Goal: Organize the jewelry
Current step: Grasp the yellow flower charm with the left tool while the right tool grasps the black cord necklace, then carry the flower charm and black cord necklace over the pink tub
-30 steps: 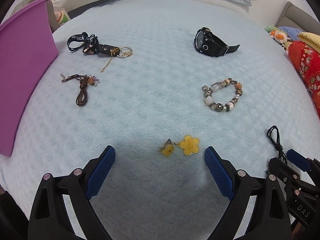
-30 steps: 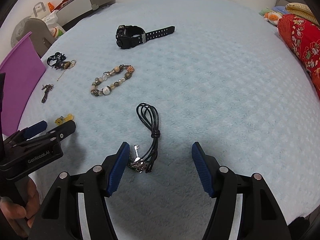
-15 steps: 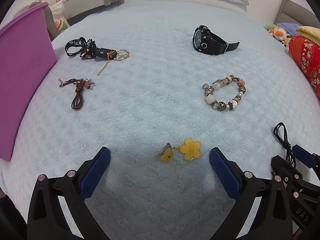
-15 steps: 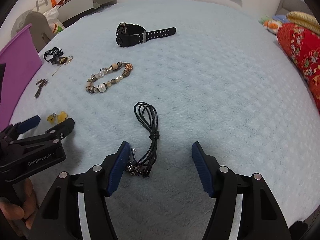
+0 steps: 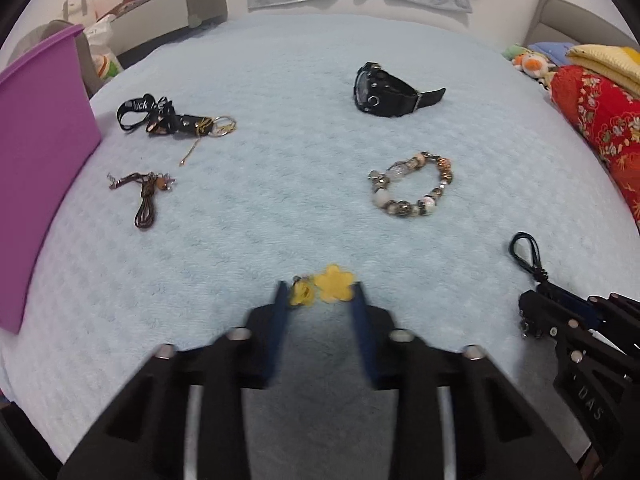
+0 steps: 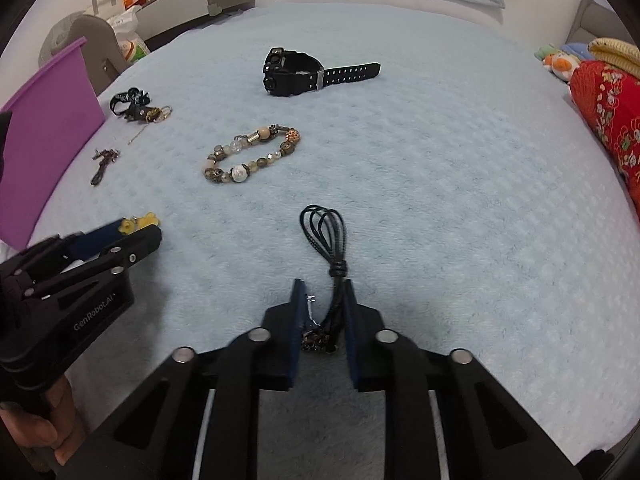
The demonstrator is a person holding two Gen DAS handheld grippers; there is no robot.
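My left gripper (image 5: 319,296) has just been closing on the yellow flower charm (image 5: 333,289); my right gripper (image 6: 323,300) clamps the black cord necklace (image 6: 329,236) near its clasp on the blue blanket (image 6: 440,184). Both are light and limp, so they will dangle.

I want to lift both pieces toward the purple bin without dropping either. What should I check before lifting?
1. Left gripper on the yellow flower charm: its jaws have just been closing and now flank the charm; firm contact cannot tell, the picture is blurred.
2. Right gripper on the black cord necklace: jaws have just closed around its clasp end: ok.
3. Necklace loop free: it lies loose on the blanket, touching nothing else: ok.
4. Beaded bracelet clear of both grippers: ok.
5. Purple bin in view at the left: ok; its inside cannot tell.
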